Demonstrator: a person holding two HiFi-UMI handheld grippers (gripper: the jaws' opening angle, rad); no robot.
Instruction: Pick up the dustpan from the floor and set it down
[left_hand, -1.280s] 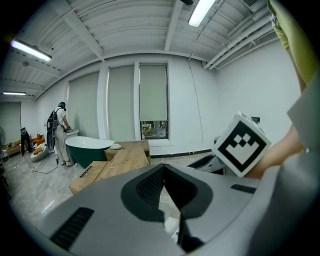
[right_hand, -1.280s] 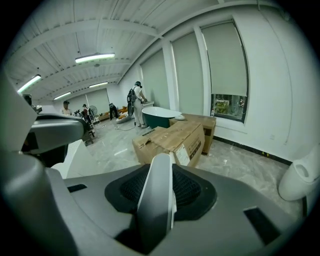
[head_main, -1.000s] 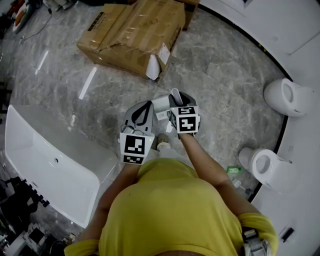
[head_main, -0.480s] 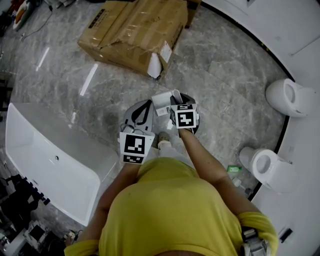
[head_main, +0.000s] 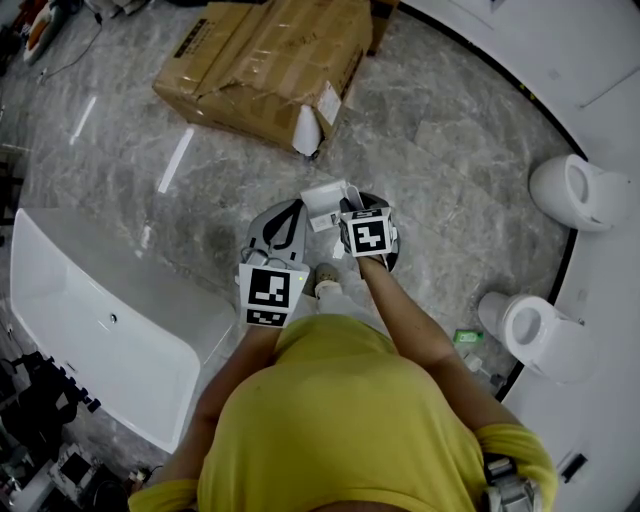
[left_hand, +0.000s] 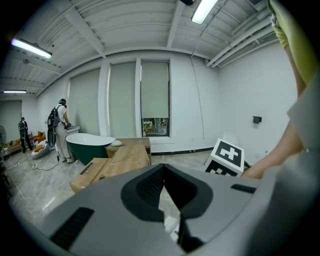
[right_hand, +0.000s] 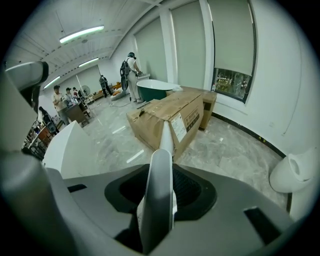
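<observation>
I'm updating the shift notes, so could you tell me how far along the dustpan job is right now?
Done: the pick-up looks complete, since the handle of the white plastic dustpan is clamped in the right gripper. In hand: that gripper carries it over the grey marble floor; I cannot tell whether it touches. Left: setting it down and releasing it. The left gripper is shut and empty.

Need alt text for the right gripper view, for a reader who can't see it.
The right claw is closed on the white dustpan, which rises between its jaws. Beyond lie a grey marble floor, a large cardboard box and a green bathtub, with people standing far off.
</observation>
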